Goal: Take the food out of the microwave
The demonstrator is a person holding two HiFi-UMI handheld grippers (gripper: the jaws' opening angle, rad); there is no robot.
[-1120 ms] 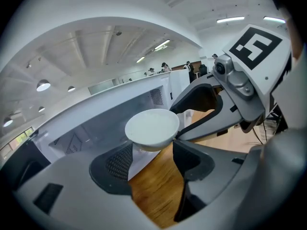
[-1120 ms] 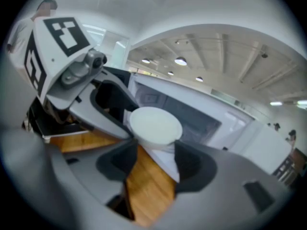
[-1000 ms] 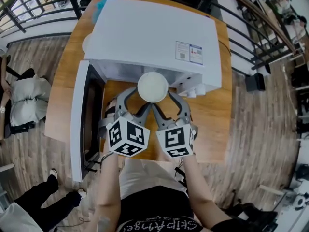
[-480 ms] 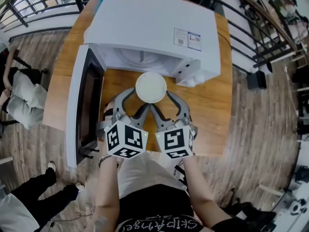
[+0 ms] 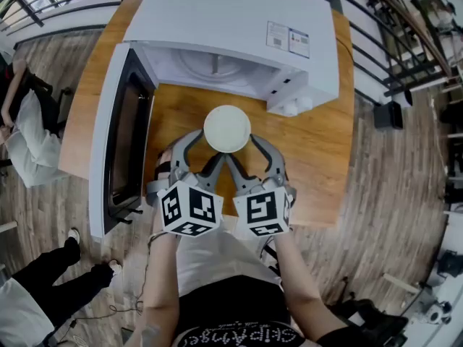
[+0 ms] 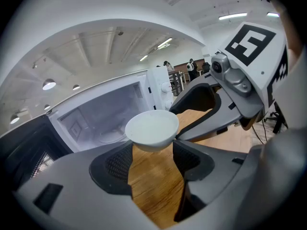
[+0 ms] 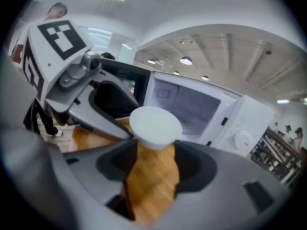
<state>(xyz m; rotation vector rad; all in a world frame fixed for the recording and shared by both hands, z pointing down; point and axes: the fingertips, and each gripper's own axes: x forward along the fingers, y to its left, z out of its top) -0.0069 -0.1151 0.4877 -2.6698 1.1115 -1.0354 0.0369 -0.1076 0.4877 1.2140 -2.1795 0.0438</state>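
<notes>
Round white bowl (image 5: 227, 129) is out of the boxy white microwave (image 5: 231, 27), held up over the wooden tabletop (image 5: 318, 157), just in front of the open cavity. My left gripper (image 5: 206, 149) has its jaws set fairly wide, tips pinching the bowl's lower left side. My right gripper (image 5: 247, 149) pinches the lower right side the same way. The grippers sit side by side, nearly touching. Dark-windowed microwave door (image 5: 123, 143) is swung open on the left. Glass turntable (image 5: 217, 67) shows inside the cavity. I can't tell what is in the bowl.
</notes>
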